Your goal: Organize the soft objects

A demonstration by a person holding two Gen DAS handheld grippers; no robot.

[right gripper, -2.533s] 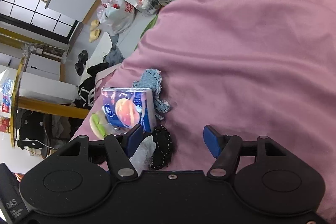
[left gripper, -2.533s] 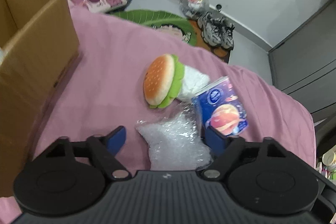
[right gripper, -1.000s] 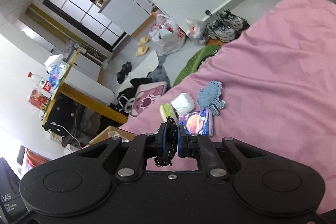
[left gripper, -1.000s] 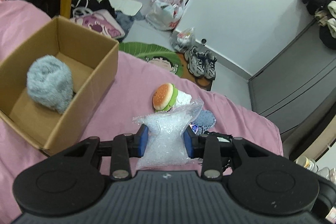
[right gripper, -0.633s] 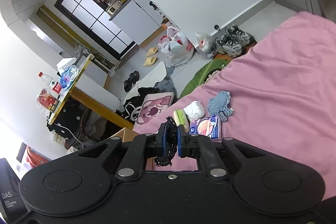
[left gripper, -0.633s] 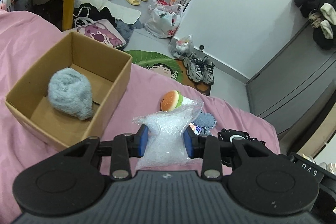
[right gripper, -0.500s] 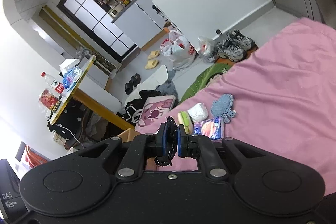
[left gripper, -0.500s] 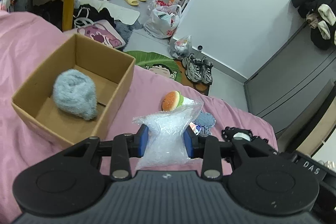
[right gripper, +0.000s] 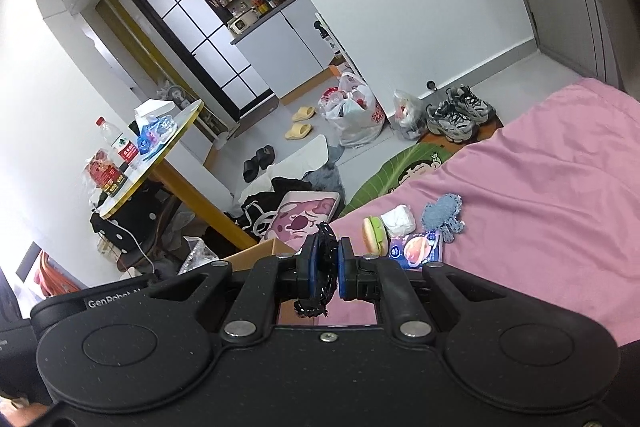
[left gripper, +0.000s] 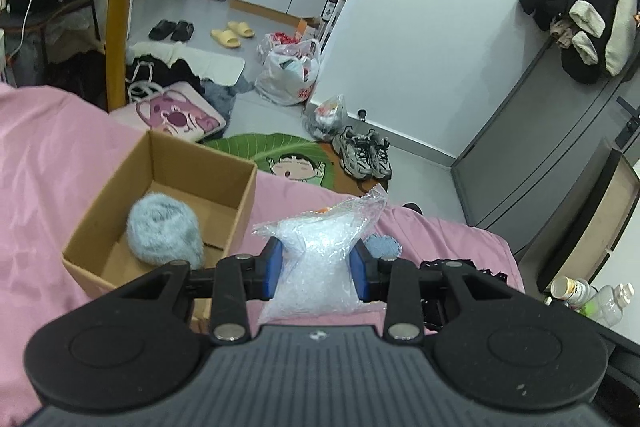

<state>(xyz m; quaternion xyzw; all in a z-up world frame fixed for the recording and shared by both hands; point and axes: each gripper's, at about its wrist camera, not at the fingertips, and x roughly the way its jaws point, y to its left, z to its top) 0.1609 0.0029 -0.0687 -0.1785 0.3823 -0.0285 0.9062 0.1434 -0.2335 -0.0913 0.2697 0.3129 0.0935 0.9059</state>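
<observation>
My left gripper (left gripper: 316, 267) is shut on a clear bubble-wrap bag (left gripper: 320, 259), held above the pink bed just right of an open cardboard box (left gripper: 240, 203). A grey fluffy ball (left gripper: 164, 233) lies inside the box. My right gripper (right gripper: 325, 267) is shut on a black knitted piece (right gripper: 325, 259), lifted above the bed. Farther off on the bed lie a burger plush (right gripper: 374, 233), a white soft bundle (right gripper: 398, 219), a blue tissue pack (right gripper: 418, 249) and a blue knitted piece (right gripper: 444, 213). The box corner (right gripper: 260, 251) shows just behind my right fingers.
The pink bedsheet (right gripper: 540, 207) stretches to the right. Beyond the bed's edge the floor holds sneakers (left gripper: 364, 155), a green mat (left gripper: 280, 151), plastic bags (left gripper: 288, 71), a pink cushion (left gripper: 176, 117) and a yellow-legged table (left gripper: 120, 27). Bottles (left gripper: 592, 295) stand at the far right.
Both grippers have risen with their loads and drifted left toward the box. The box and grey ball now sit closer in the left wrist view.
</observation>
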